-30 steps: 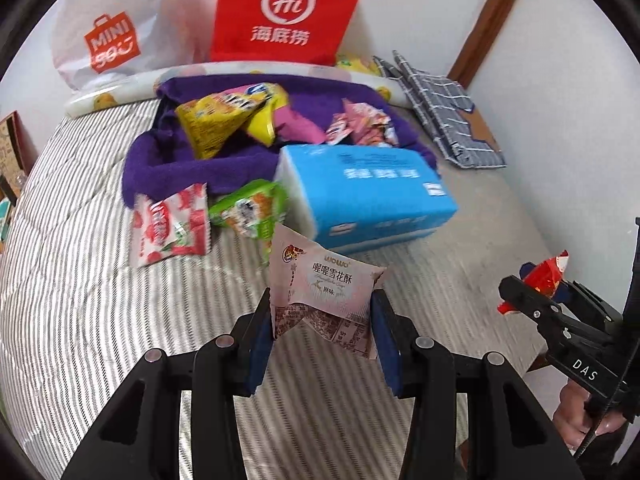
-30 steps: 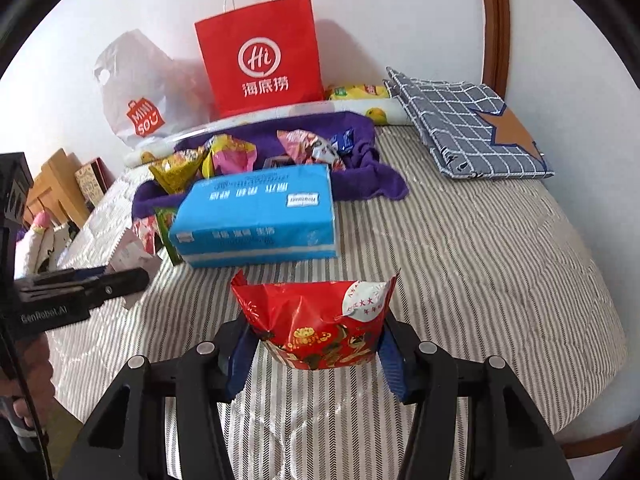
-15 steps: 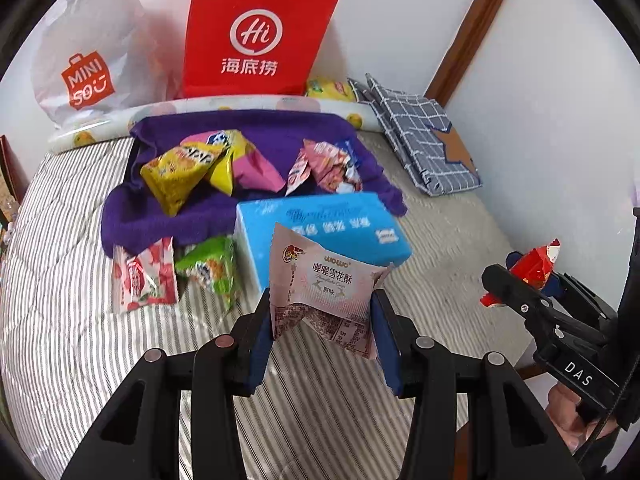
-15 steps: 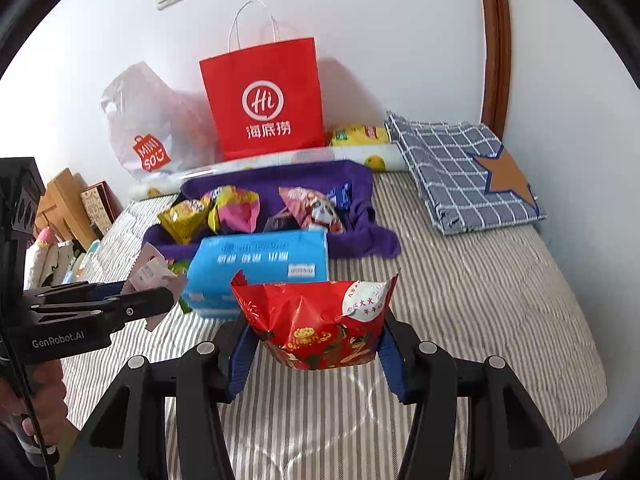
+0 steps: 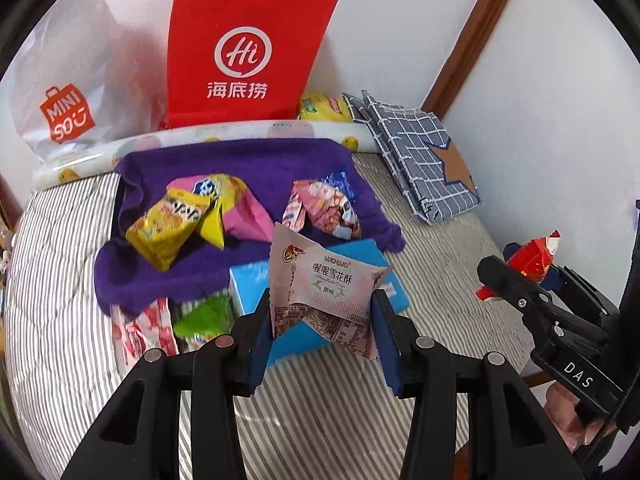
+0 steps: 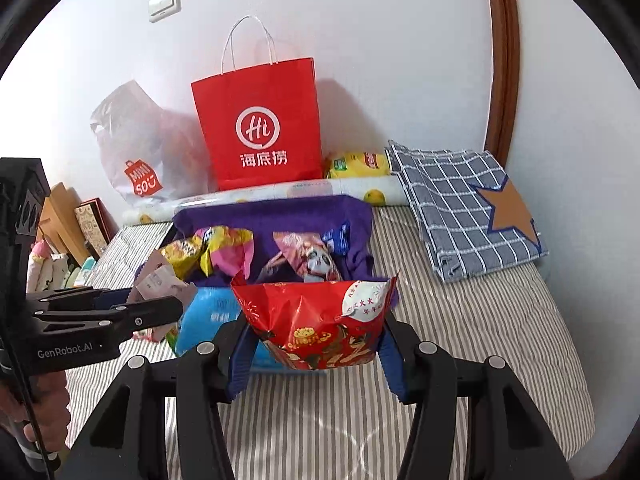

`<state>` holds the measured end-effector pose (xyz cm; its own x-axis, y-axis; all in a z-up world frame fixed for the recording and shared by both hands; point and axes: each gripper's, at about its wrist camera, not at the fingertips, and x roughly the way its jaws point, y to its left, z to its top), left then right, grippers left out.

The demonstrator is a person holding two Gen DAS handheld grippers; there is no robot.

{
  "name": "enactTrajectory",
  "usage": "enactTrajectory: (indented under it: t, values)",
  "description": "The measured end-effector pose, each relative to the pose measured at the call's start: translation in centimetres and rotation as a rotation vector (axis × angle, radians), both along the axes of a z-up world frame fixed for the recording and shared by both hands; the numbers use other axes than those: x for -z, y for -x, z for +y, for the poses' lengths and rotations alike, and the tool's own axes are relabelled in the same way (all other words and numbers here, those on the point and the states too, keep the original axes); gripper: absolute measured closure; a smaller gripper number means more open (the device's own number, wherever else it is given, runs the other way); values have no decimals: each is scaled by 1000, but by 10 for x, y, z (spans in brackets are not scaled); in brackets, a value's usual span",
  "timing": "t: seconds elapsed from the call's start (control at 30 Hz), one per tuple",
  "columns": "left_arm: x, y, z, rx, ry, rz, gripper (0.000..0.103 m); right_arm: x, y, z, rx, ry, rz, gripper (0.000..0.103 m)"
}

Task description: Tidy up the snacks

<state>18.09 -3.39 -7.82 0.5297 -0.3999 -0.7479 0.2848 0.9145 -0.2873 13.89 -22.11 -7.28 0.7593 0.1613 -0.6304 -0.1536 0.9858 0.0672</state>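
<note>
My left gripper (image 5: 322, 332) is shut on a pale pink snack packet (image 5: 320, 288), held above the striped bed. My right gripper (image 6: 312, 352) is shut on a red snack bag (image 6: 320, 320); it also shows at the right of the left wrist view (image 5: 532, 258). Yellow and pink snack bags (image 5: 188, 216) and a pink packet (image 5: 324, 208) lie on a purple towel (image 5: 256, 160). A red-and-white packet (image 5: 140, 328) and a green packet (image 5: 204, 316) lie beside a blue tissue pack (image 5: 248, 284).
A red paper bag (image 6: 260, 128) and a white plastic bag (image 6: 132, 148) stand against the wall. A checked blue cloth (image 6: 468, 208) lies at the back right. The bed's edge (image 6: 576, 364) falls off at the right. Boxes (image 6: 76, 228) stand at the left.
Both grippers have risen and drawn back from the bed with their packets held; the tissue pack and the snacks now sit lower in both views.
</note>
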Motion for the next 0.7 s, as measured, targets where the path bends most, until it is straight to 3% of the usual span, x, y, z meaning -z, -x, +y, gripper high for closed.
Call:
enactTrajectory:
  t: [0.7]
  values:
    - [-14, -82, 32, -31, 6, -39, 57, -8, -96, 31, -52, 17, 0, 51]
